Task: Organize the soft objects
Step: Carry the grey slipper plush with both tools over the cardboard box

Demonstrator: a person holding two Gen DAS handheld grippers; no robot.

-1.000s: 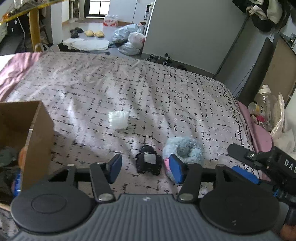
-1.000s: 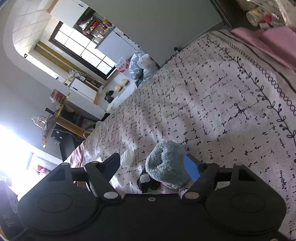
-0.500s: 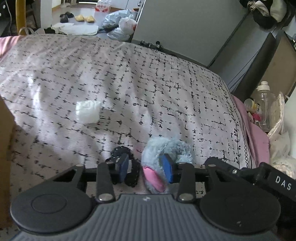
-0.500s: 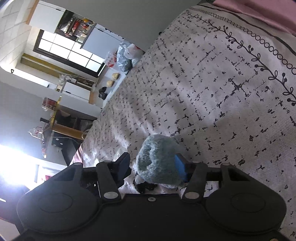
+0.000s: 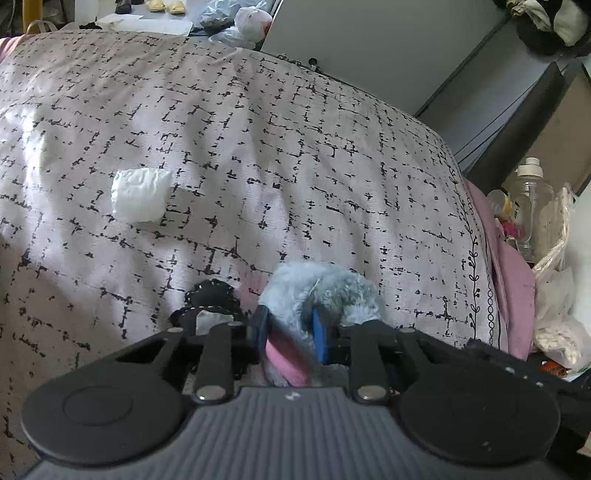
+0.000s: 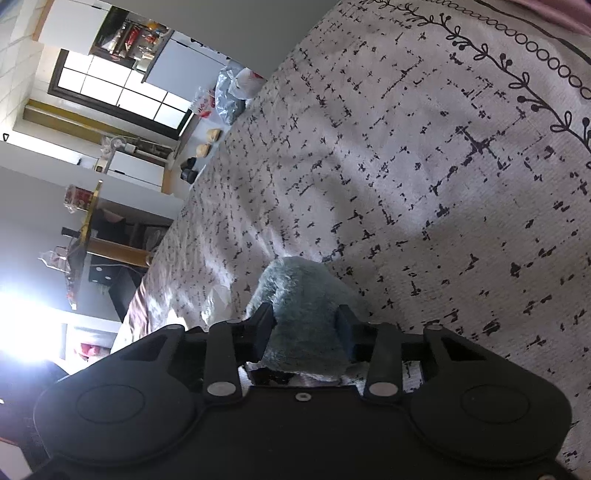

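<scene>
A fluffy blue-grey plush (image 5: 325,288) with a pink part lies on the patterned bedspread (image 5: 258,147). My left gripper (image 5: 290,330) is shut on its near pink and fluffy edge. My right gripper (image 6: 304,332) is shut on the same plush (image 6: 303,295) from its other side. A small black soft item (image 5: 210,299) with a white patch lies just left of the plush, touching my left finger. A white crumpled soft wad (image 5: 140,194) lies farther left on the bed.
Right of the bed stand a clear bottle (image 5: 532,199), small items and a white plastic bag (image 5: 557,295). Bags (image 5: 240,26) and slippers lie on the floor past the bed's far edge. A grey wall panel stands behind.
Both grippers moved in and closed onto the blue-grey plush from opposite sides. The cardboard box at the left has dropped out of the left wrist view.
</scene>
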